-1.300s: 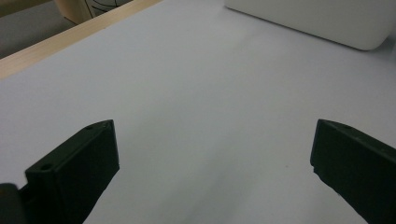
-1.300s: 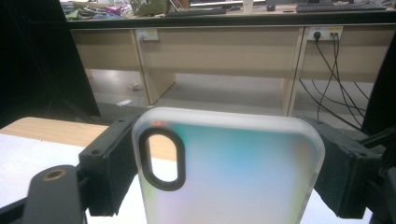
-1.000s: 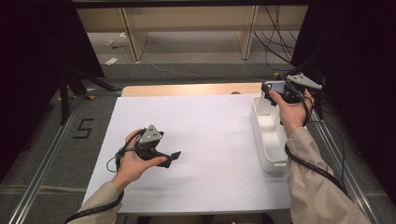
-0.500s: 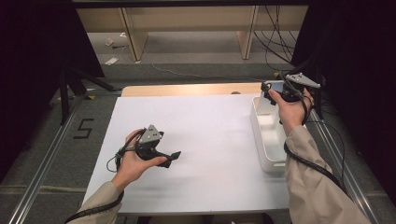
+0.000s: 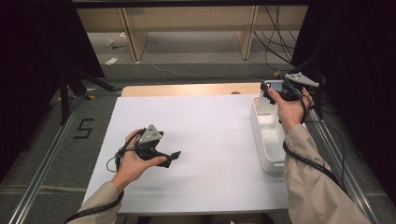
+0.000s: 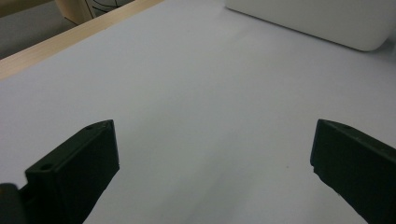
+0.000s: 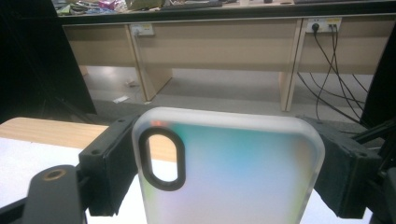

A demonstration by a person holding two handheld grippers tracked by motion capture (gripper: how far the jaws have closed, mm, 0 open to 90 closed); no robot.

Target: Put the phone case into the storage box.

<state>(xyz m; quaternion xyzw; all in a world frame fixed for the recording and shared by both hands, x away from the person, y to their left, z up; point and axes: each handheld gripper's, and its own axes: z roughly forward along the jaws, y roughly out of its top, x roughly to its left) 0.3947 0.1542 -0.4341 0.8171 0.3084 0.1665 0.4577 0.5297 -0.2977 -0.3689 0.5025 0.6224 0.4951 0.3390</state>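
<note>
My right gripper (image 5: pixel 270 89) is held above the far end of the white tray (image 5: pixel 268 154) at the table's right side. It is shut on a frosted translucent phone case (image 7: pixel 229 172) with a black-rimmed oval camera cut-out; both jaws press on its sides. The case (image 5: pixel 275 86) shows as a small pale blue patch in the high view. My left gripper (image 5: pixel 173 157) rests low on the white table sheet (image 5: pixel 210 140) at the left. In the left gripper view its jaws stand wide apart, open (image 6: pixel 212 154), with bare sheet between them.
A wooden table edge (image 5: pixel 187 89) runs along the far side of the sheet. Beyond it stand wooden desk legs (image 5: pixel 133 32) and loose cables (image 5: pixel 280 32) on the floor. Dark curtains flank both sides. A metal rail (image 5: pixel 42 168) runs along the left.
</note>
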